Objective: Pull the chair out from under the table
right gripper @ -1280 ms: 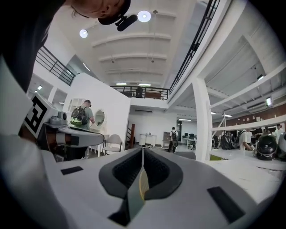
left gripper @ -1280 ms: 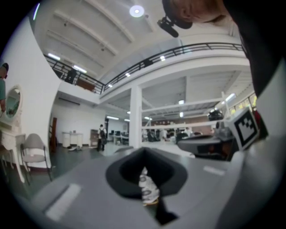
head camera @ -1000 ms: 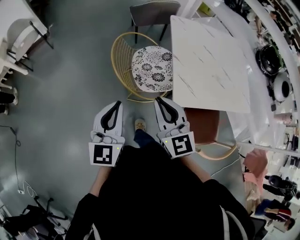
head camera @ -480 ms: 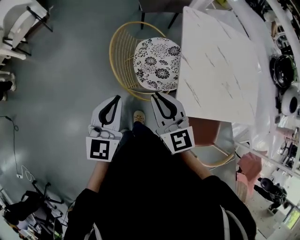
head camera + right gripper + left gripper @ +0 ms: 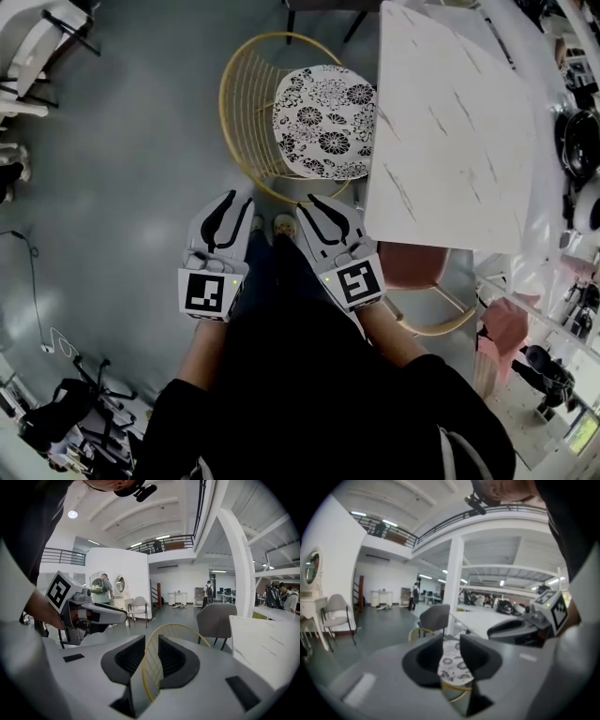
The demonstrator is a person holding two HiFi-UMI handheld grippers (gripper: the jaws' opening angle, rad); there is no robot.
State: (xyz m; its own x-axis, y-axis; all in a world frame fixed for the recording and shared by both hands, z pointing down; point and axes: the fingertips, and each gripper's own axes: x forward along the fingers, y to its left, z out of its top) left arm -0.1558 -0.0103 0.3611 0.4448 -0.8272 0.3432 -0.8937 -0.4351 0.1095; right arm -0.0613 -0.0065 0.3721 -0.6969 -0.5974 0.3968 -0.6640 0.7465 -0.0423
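Note:
The chair has a gold wire back and a floral cushion; its right side is tucked under the white marble table. My left gripper and right gripper hover side by side just short of the chair's near rim, apart from it. The left gripper has just been opening; its gap holds nothing, and the cushion shows through it. The right gripper has also just been opening, to a narrow, empty gap. Beyond that gap shows the wire back.
A brown-seated chair stands under the table's near edge. A grey chair is at the table's far end. The person's shoe is between the grippers. White furniture stands far left; a cable lies on the floor.
Both grippers have sunk and drawn closer together in front of the chair's near rim. The chair stands as before against the table.

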